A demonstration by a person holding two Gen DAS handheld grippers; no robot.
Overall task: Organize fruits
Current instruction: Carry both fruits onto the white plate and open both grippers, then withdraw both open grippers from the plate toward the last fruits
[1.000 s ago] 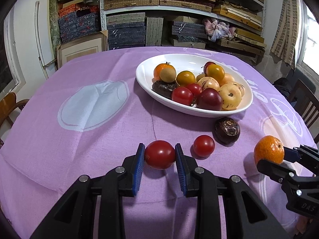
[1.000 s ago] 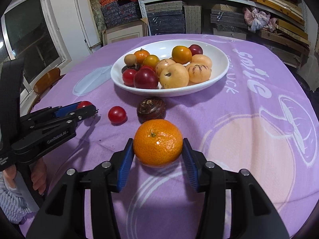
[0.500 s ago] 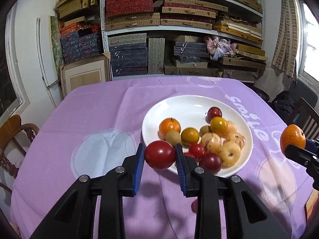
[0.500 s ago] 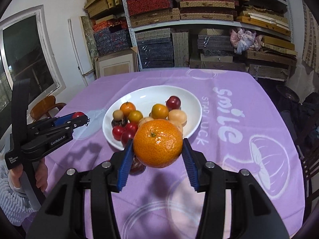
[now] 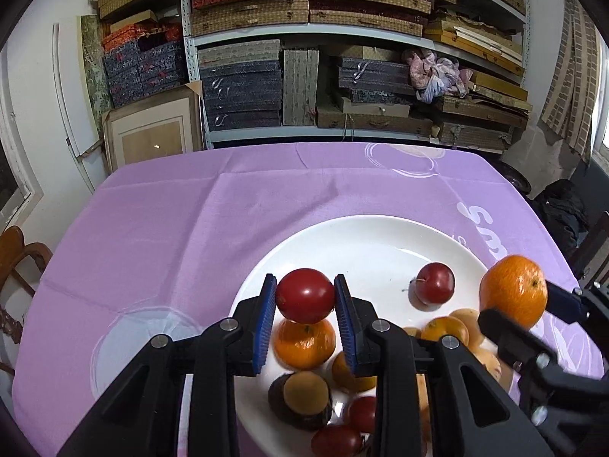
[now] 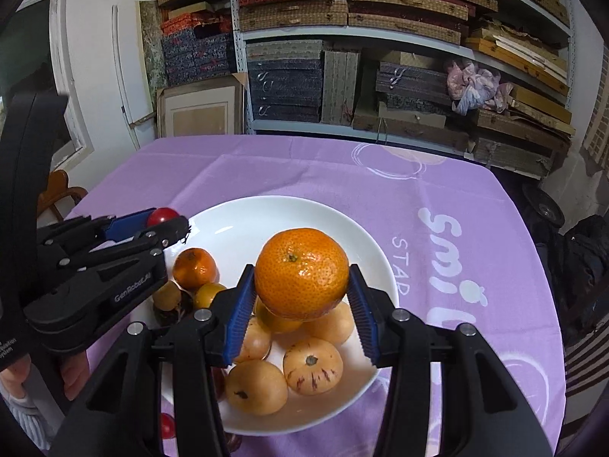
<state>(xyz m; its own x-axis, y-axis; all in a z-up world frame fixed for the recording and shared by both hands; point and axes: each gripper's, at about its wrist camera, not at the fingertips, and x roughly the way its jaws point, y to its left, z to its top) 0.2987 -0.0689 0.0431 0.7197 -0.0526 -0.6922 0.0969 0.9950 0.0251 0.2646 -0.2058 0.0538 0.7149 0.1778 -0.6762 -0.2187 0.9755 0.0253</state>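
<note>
While mandarin (image 6: 301, 274) hovers, bowl (image 6: 236, 228) fruit half hidden

A table under a lilac printed tablecloth (image 6: 437, 190) fills mid-frame, bearing a wide white ceramic bowl (image 6: 243, 228) of fruit at lower centre.

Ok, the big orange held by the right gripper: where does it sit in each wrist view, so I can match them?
Left wrist view: the orange is at the right edge, clamped in the right gripper, over the bowl's right side.
Right wrist view: the orange is dead centre, between the blue pads, above the piled fruit.
Shared landmark: the white bowl on the purple cloth.
</note>
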